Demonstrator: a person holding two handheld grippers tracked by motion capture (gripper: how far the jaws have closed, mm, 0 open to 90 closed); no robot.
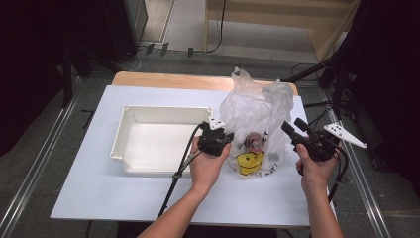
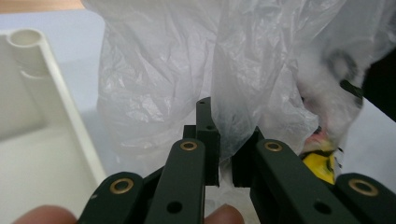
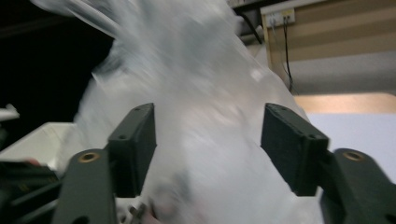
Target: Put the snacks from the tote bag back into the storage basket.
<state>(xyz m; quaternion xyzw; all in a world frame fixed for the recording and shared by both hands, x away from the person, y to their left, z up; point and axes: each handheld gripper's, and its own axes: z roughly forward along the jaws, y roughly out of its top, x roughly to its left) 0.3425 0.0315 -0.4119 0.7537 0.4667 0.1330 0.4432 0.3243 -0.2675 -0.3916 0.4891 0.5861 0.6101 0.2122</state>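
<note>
A translucent white plastic bag (image 1: 255, 106) stands crumpled on the white tabletop (image 1: 94, 188), right of a white tray (image 1: 130, 113). Through its film I see a yellow item with black markings (image 1: 250, 162) and a pinkish item (image 1: 254, 140). My left gripper (image 1: 224, 138) is at the bag's left side. In the left gripper view this gripper (image 2: 225, 165) is shut on a fold of the bag (image 2: 243, 88), with the yellow item (image 2: 320, 164) at the right. My right gripper (image 1: 293, 127) is at the bag's right side. It (image 3: 208, 149) stands open, with the blurred bag (image 3: 205, 98) just beyond its jaws.
The white tray (image 2: 70, 112) is shallow and has nothing in it. A wooden table edge (image 1: 168, 79) runs behind the white top. Metal rails (image 1: 34, 168) flank the table on the floor. Cables trail from both grippers toward the person.
</note>
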